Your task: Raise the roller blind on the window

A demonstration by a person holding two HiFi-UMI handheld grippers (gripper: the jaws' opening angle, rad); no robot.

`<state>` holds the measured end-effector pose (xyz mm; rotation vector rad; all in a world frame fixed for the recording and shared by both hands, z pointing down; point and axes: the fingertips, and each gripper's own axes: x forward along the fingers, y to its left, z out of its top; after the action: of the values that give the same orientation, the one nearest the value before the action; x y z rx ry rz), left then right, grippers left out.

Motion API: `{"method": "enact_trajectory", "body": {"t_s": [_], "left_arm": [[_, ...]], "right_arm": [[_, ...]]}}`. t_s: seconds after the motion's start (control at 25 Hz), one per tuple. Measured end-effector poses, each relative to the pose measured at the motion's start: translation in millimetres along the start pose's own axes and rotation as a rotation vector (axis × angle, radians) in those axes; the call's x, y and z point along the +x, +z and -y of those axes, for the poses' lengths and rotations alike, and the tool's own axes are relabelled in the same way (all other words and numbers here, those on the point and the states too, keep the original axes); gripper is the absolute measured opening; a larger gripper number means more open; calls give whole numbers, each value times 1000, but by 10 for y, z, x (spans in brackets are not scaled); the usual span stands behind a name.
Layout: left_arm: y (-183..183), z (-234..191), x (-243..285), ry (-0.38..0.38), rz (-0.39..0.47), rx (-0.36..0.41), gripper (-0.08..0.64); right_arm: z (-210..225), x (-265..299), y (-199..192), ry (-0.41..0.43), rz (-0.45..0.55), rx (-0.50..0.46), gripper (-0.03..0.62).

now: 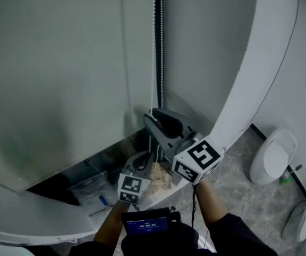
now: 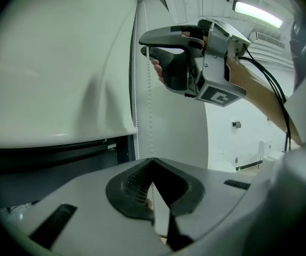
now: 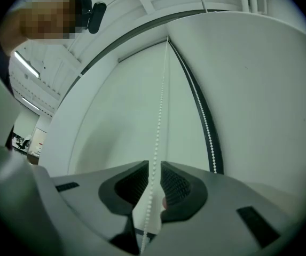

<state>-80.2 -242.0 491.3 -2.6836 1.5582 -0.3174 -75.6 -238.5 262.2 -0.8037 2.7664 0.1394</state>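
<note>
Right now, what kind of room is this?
Probably a bathroom or a sanitary-ware showroom, though I can't be sure which. A white toilet-like fixture stands on a marbled tile floor. Next to it, a roller blind with a bead chain covers a window.

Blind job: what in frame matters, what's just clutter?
In the job: roller blind, bead chain, left gripper shut on the chain, right gripper open round it.
Lying about: toilet, plastic bag.
</note>
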Motion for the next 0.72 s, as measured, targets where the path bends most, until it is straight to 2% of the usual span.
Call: {"method": "enact_trajectory", "body": {"t_s": [0.04, 0.08, 0.12, 0.2, 0.4, 0.56, 0.72], "left_arm": [[-3, 1, -8, -1, -1, 2, 9], [-14, -1, -18, -2, -3, 0, 9], [-30, -3, -29, -3, -6, -4, 10], [-54, -5, -41, -6, -2, -25, 9], [64, -109, -137, -8, 88, -147, 12], [447, -333, -316, 16, 192, -212, 12], [1075, -402, -418, -9, 298, -160, 12]], "right_arm": [[5, 11, 10, -11, 4, -11, 71], [9, 19, 6, -22, 4, -23, 28], [10, 23, -8, -30, 2, -33, 15], [23, 11, -39, -47, 4, -50, 12], [152, -93, -157, -104, 22, -82, 11], [267, -166, -573, -156, -54, -99, 11], [216, -263, -1136, -155, -131, -38, 11]]}}
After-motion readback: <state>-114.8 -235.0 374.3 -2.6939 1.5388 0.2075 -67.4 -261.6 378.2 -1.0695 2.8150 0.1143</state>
